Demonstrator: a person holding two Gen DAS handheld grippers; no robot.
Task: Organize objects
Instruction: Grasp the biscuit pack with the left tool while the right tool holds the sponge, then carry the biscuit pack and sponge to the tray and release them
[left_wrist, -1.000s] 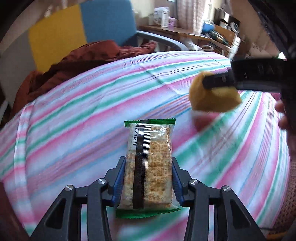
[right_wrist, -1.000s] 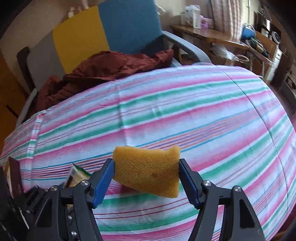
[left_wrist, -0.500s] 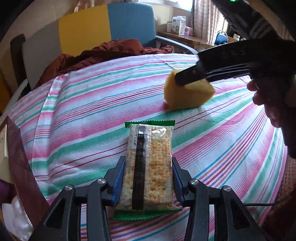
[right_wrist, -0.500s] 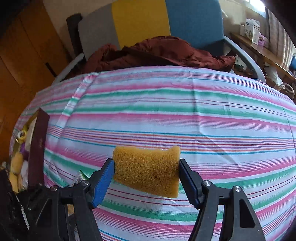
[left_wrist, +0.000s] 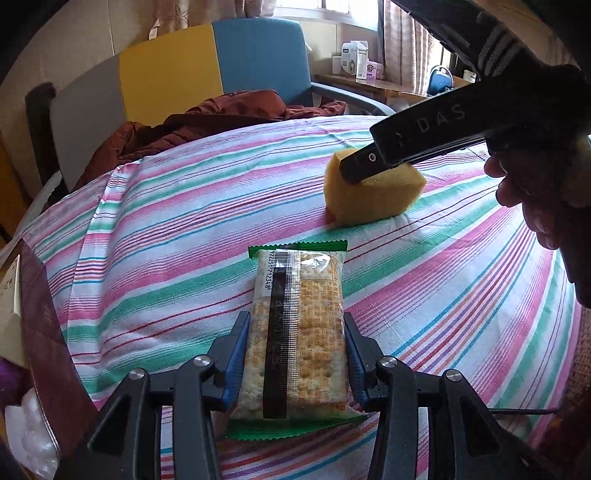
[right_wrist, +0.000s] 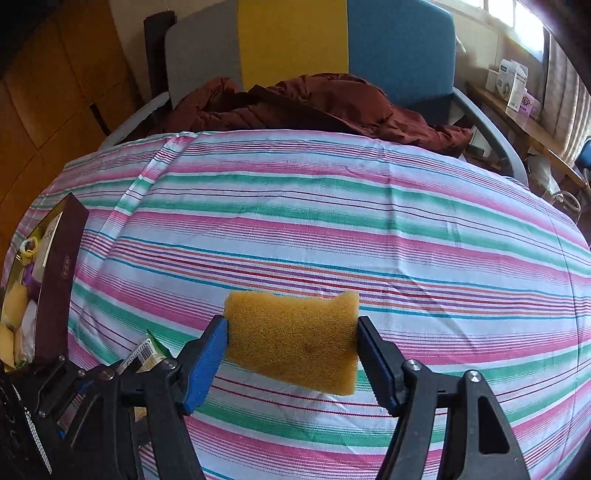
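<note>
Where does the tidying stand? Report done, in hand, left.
Done: several items already lie in the dark box. In hand: left hand-held gripper grips the cracker pack; right hand-held gripper grips the sponge. Left: both not yet boxed.

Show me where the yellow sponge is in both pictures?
Left wrist view: the yellow foam sponge sits upper right of centre, pinched by the right gripper, its bottom at the striped tablecloth.
Right wrist view: the same sponge is low in the centre, between that gripper's blue pads.
Shared landmark: the grey, yellow and blue chair back behind the table.
</note>
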